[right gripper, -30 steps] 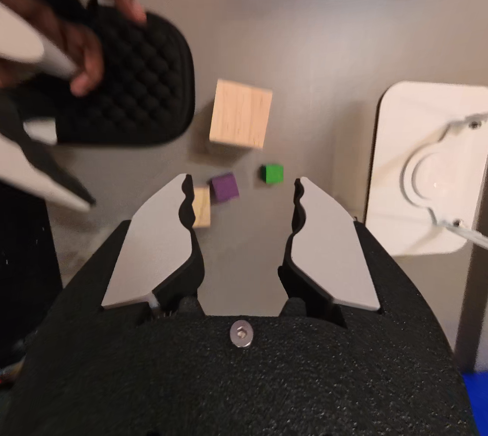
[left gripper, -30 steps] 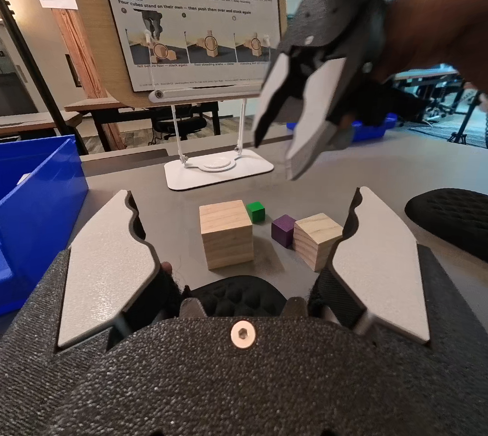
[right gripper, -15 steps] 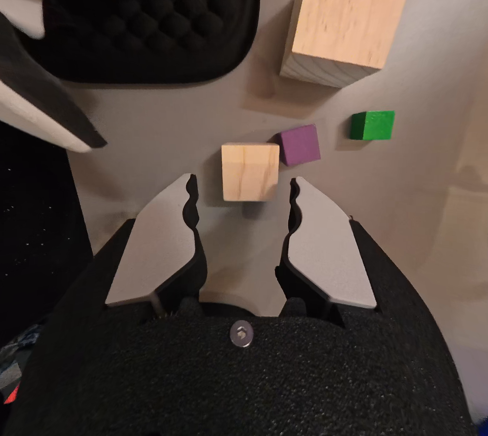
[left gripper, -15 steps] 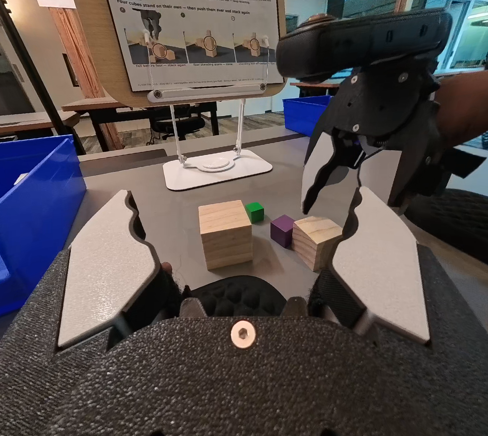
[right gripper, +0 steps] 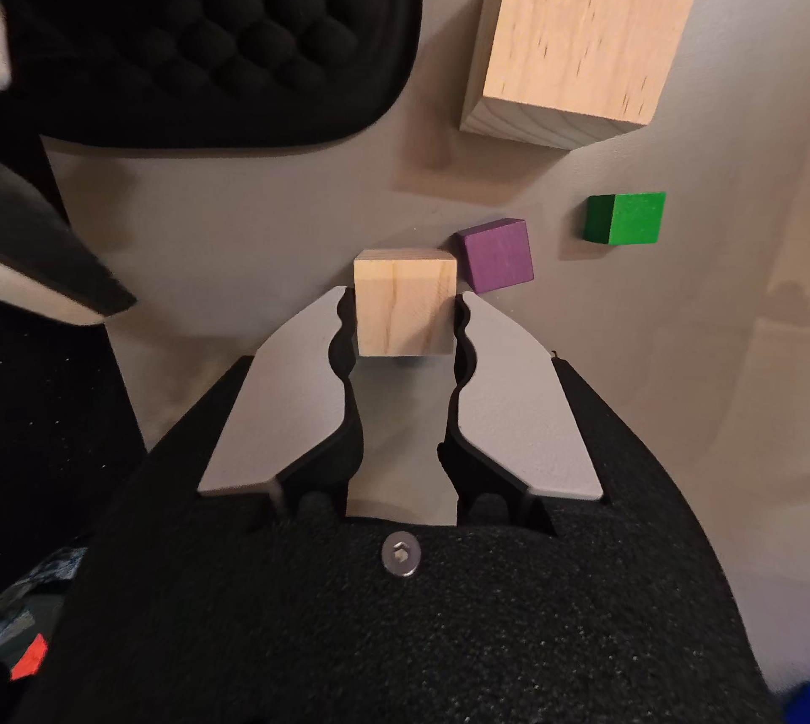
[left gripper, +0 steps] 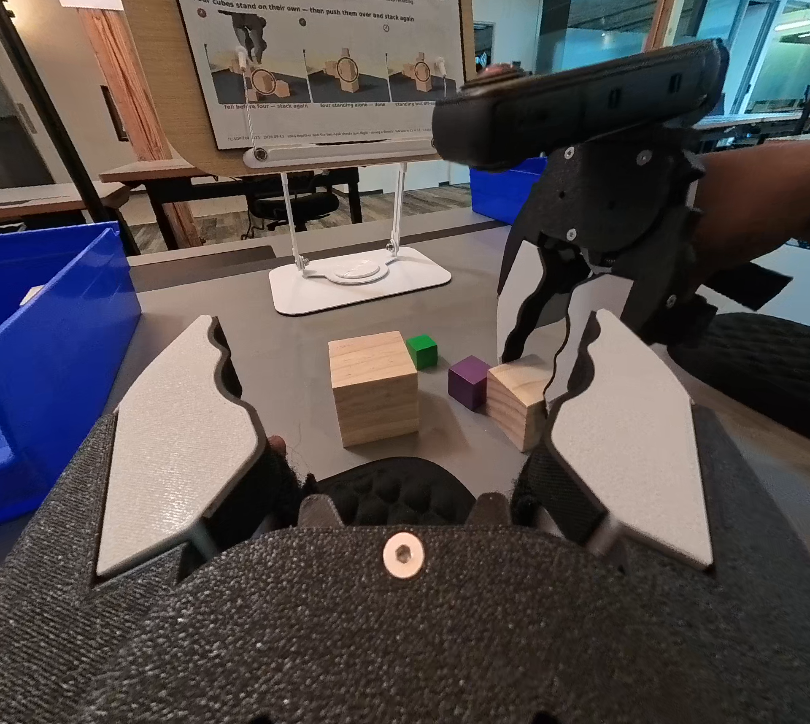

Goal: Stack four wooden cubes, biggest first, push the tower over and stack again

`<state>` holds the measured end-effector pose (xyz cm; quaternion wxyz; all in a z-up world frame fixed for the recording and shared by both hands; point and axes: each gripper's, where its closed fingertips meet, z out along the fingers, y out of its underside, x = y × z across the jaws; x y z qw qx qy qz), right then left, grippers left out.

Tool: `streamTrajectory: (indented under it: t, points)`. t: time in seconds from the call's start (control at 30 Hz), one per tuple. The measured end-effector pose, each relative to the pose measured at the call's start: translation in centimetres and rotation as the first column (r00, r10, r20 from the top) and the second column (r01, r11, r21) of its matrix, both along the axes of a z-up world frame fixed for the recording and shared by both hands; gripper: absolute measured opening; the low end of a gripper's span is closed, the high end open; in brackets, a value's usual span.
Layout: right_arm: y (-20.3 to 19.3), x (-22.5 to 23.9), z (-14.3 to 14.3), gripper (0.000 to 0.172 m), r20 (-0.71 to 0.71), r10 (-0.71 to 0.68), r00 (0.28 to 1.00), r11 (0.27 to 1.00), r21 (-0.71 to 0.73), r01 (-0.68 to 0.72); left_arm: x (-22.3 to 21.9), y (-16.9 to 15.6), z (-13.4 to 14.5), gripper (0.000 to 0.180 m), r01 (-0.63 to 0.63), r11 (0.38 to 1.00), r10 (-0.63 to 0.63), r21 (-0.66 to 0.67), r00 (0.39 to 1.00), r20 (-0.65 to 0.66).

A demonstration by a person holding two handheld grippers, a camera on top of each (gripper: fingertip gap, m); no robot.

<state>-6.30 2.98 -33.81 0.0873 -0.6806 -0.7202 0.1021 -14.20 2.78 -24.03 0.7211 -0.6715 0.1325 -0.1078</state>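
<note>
1. The grey table (left gripper: 210, 308) bears four blocks.
2. The big wooden block (left gripper: 372, 387) stands alone.
3. The left gripper (left gripper: 403, 356) hangs wide open, holding nothing.
4. The right gripper (right gripper: 404, 299) clamps the small wooden block (right gripper: 403, 304), both pads pressing.
5. The purple block (right gripper: 497, 256) sits just beside it.
6. The green block (right gripper: 627, 218) lies apart.

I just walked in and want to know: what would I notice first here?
The right gripper comes straight down with its jaws closed on a small wooden cube on the grey table. A purple cube sits right beside it, a green cube farther off, and a big wooden cube beyond. The left gripper hangs back, jaws wide open.
</note>
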Motion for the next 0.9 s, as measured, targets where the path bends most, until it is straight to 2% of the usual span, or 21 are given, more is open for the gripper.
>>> streamTrajectory:
  t: [0.1,0.27,0.37,0.43,0.7,0.9]
  points:
    - [0.4,-0.3,1.2,0.042,-0.022,-0.021,1.000,1.000,-0.001,0.021,0.0,0.0,0.0,0.145,-0.001,1.000,0.001,-0.001,1.000,-0.006]
    - [2.2,-2.2,6.3,0.042,-0.102,-0.052,0.993,0.997,0.053,0.058,0.0,0.0,0.0,0.144,-0.002,1.000,0.002,0.000,1.000,-0.003]
    - [3.2,-4.4,8.3,0.042,-0.150,-0.072,0.986,0.994,0.072,0.084,0.0,0.0,0.0,0.144,-0.005,1.000,0.005,0.000,1.000,-0.002]
    - [3.7,-5.8,8.5,0.042,-0.167,-0.094,0.982,0.992,0.065,0.106,0.0,0.0,0.0,0.144,-0.005,1.000,0.005,0.002,1.000,-0.002]
    - [5.0,-9.0,6.5,0.042,-0.169,-0.216,0.962,0.976,-0.011,0.218,-0.1,0.0,0.1,0.144,-0.005,1.000,0.005,0.004,1.000,0.002]
    - [4.5,-9.4,5.9,0.042,-0.144,-0.184,0.972,0.982,0.000,0.186,-0.1,0.0,0.1,0.143,-0.006,1.000,0.006,0.005,1.000,0.002]
